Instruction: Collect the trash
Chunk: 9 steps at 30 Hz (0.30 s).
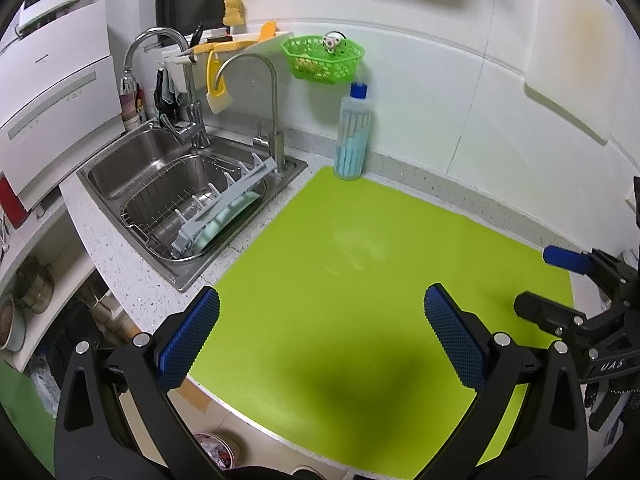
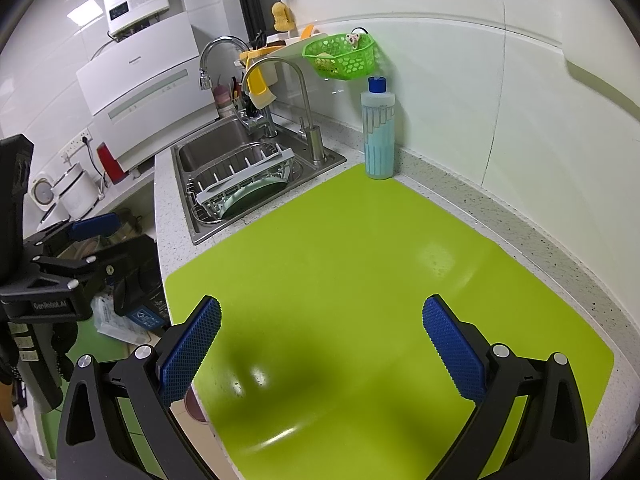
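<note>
We hold the left hand-held gripper (image 1: 322,336) and right hand-held gripper (image 2: 322,344) wide apart, empty, above the lime-green rectangular mat (image 1: 360,280) on the tabletop (image 1: 120,232).

Black frames, blue fingers (image 1: 188,340) (dimpled pads), silver screws.

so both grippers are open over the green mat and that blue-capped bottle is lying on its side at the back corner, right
Not quite. The blue-capped bottle stands upright at the back corner of the green mat, as the right wrist view shows. Both the left gripper and right gripper are open over the mat.
</note>
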Tool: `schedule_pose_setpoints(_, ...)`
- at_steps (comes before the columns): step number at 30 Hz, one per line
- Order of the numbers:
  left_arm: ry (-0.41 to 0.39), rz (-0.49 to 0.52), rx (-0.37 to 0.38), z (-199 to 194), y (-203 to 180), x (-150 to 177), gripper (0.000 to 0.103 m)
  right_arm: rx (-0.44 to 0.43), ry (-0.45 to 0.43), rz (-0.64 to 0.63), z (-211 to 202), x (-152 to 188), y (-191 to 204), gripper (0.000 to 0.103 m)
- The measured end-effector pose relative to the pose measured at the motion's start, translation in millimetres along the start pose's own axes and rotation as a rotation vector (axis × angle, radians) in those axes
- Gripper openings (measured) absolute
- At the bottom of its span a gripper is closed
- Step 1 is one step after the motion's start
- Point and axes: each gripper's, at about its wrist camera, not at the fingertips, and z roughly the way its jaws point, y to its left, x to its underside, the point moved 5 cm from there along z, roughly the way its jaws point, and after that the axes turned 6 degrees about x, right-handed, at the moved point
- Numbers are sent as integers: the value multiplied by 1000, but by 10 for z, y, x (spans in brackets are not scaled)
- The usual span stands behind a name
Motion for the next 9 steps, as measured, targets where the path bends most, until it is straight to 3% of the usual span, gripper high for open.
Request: schedule_pose_setpoints(9,40,-13,19,87,2,-16,100,-2,3,-2,30,10,51,97)
